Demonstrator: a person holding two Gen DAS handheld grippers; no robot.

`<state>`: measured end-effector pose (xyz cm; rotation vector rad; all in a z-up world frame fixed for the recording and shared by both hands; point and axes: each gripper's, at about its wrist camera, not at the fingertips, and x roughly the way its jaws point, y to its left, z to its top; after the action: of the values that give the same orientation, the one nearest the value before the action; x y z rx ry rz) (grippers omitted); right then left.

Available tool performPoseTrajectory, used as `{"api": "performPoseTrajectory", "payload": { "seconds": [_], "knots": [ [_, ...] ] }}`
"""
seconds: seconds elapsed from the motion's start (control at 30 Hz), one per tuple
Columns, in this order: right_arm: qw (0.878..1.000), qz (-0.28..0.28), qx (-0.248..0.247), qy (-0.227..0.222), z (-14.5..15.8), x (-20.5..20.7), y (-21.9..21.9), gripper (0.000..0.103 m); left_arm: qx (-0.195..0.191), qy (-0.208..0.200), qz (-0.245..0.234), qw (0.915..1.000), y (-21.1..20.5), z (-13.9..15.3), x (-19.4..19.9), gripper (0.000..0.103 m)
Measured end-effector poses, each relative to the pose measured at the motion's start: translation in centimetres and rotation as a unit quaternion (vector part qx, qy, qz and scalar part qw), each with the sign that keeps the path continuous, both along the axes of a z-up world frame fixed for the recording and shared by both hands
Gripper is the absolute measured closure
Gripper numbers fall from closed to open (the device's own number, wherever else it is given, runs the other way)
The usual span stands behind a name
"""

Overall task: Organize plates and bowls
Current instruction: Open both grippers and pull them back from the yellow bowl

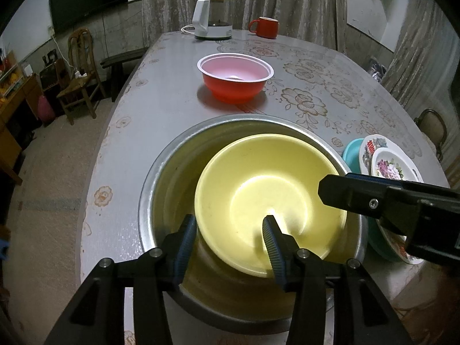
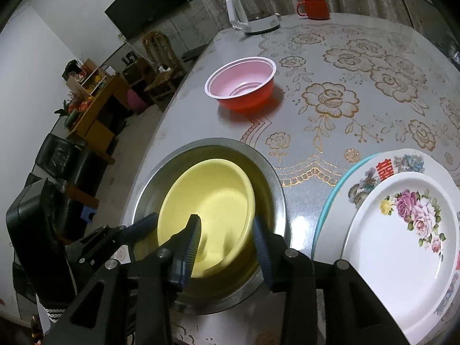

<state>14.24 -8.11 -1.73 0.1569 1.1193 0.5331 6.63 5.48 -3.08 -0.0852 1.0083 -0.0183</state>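
Both grippers were parked at the table's (image 1: 172,92) near edge over the steel basin (image 1: 161,172). The left gripper (image 1: 230,238) was partly open astride the near rim of the yellow bowl (image 1: 273,189), pads clear; the right gripper (image 2: 227,238) was likewise astride its right rim, not clamped. The bowl sat tilted inside the basin: nesting judged done, release in hand. Next, the red bowl (image 1: 234,83) mid-table would need fetching. The plate stack (image 2: 402,224) lay at the right edge.
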Motion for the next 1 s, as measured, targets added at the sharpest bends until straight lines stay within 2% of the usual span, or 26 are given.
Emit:
{"api": "performPoseTrajectory", "payload": {
  "seconds": [0.13, 0.33, 0.7, 1.0],
  "knots": [
    [1.0, -0.002, 0.001, -0.001, 0.0, -0.1, 0.0, 0.065, -0.006, 0.002, 0.001, 1.0, 0.1, 0.1, 0.0, 0.054],
    [0.999, -0.009, 0.008, -0.049, 1.4, -0.5, -0.5, 0.065, -0.007, 0.003, 0.001, 1.0, 0.0, 0.2, 0.1, 0.053],
    [0.999, -0.011, 0.023, -0.026, 0.8, -0.3, -0.7, 0.065, -0.014, -0.001, 0.002, 0.9999, 0.0, 0.7, 0.0, 0.043],
    [0.999, -0.01, 0.023, -0.025, 0.7, -0.1, -0.8, 0.065, -0.017, -0.005, 0.005, 0.9998, 0.0, 1.4, 0.2, 0.032]
  ]
}}
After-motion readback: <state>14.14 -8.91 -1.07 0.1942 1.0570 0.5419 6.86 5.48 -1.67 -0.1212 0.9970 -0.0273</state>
